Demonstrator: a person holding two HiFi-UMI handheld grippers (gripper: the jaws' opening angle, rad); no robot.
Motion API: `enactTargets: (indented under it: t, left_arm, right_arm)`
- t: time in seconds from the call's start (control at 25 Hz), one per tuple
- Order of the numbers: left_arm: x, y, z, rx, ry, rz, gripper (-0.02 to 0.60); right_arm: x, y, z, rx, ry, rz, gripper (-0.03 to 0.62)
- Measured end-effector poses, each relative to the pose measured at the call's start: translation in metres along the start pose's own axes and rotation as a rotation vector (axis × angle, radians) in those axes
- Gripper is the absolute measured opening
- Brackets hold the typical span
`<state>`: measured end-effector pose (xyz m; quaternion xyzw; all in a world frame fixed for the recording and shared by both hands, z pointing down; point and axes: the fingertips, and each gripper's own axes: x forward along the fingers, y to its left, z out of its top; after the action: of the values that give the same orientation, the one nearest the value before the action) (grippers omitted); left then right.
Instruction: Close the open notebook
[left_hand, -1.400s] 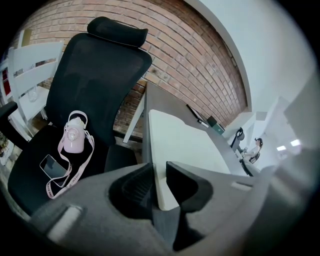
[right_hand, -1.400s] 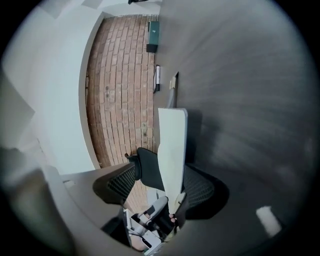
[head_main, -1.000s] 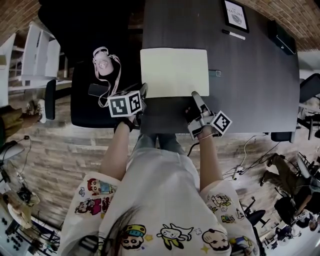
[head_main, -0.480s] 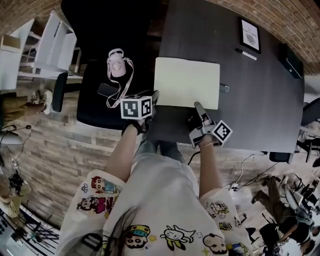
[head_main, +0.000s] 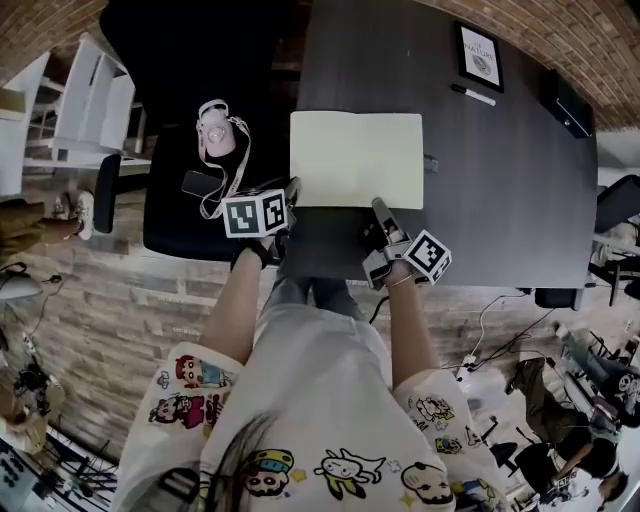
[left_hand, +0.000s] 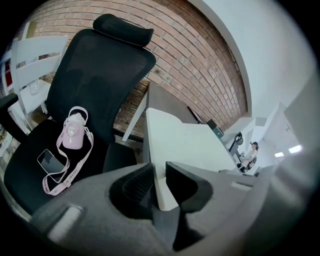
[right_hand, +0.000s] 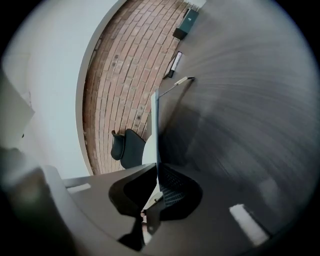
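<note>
Brick walls (head_main: 45, 25) ring plank floor (head_main: 120, 300), dark table (head_main: 500, 190), black chair (head_main: 165, 225).

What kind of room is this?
Most likely an office or shared workroom: a long dark desk with an open notebook on it, a black mesh office chair beside it, and a bare brick wall behind.

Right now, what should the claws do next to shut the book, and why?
Probably lift the right claw and swing it leftward. It is shut on the notebook at its near right edge, the left claw grips the near left corner, and the pages lie flat open.
</note>
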<state>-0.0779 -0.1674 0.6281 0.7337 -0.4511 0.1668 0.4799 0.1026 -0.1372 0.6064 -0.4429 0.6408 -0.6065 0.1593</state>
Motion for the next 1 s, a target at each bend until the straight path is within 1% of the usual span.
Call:
enactTargets:
  t: [0.4, 0.68, 0.84, 1.0]
  left_arm:
    - [-0.003, -0.002, 0.000, -0.079, -0.003, -0.027, 0.078]
    - [-0.003, 0.000, 0.001, -0.144, -0.024, -0.062, 0.072]
    - [-0.003, 0.001, 0.002, -0.185, -0.037, -0.087, 0.064]
    - [-0.003, 0.000, 0.002, -0.194, -0.046, -0.100, 0.061]
  right_arm:
    - [-0.004, 0.020, -0.003, -0.232, 0.019, -0.067, 0.018]
    - [-0.005, 0.024, -0.003, -0.417, 0.033, -0.153, 0.018]
    - [-0.002, 0.032, -0.009, -0.558, 0.086, -0.194, 0.023]
    - [0.000, 0.037, -0.016, -0.739, 0.144, -0.234, 0.029]
